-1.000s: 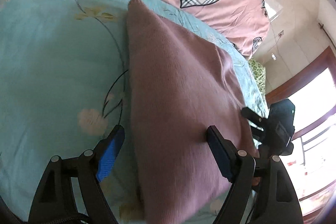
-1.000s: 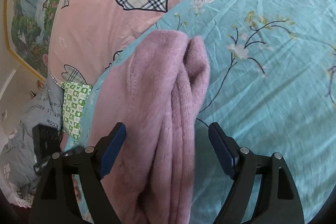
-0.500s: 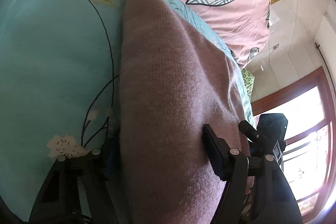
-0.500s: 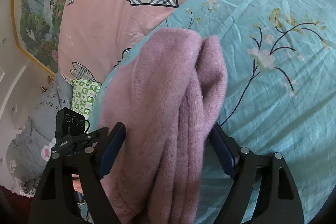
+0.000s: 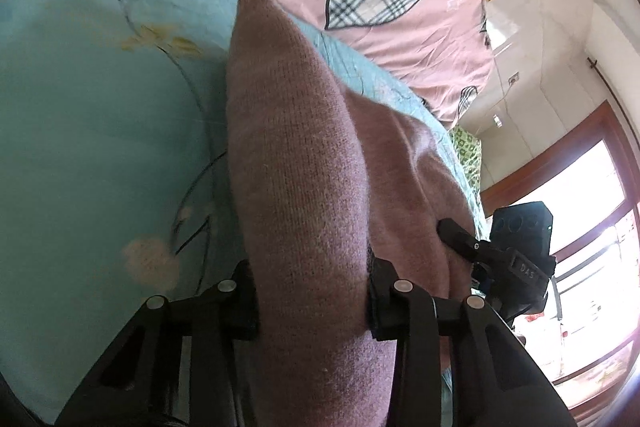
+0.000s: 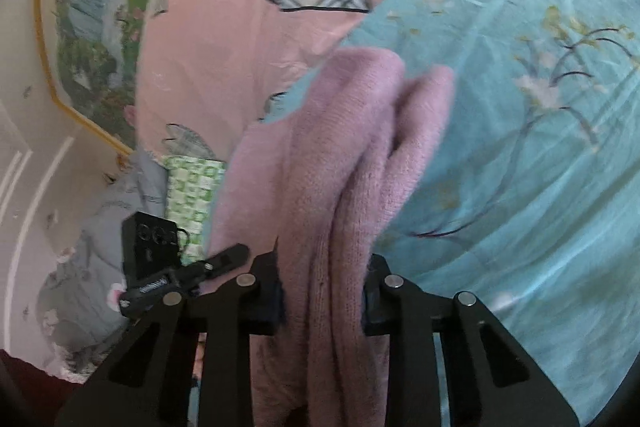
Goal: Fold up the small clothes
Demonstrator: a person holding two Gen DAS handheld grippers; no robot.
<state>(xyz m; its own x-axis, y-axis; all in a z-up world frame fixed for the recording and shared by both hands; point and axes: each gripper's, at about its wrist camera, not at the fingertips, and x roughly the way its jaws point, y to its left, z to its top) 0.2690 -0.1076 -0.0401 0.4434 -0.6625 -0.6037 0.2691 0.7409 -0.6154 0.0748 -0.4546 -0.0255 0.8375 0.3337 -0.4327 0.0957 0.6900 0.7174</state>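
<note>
- The left gripper (image 5: 312, 303) is closing on one bunched edge of the mauve knit garment (image 5: 296, 163) lying on the bed's blue quilt (image 5: 80, 131); a shallow bite could slip.
- The right gripper (image 6: 322, 301) is closing on stacked folds (image 6: 348, 211); it may miss a layer, though blur hides depth.

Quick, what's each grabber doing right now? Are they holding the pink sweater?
Left gripper: closing, pads pressing on the pink sweater.
Right gripper: closing, pads pressing on a bunched part of the same sweater.

Right gripper (image 6: 322, 297) closing on pink knit garment (image 6: 340, 163).
Bunched folds pinched between both jaws, lying over the blue floral sheet (image 6: 540, 163); left gripper (image 6: 176, 267) low left, near green checked cloth (image 6: 192, 191).
</note>
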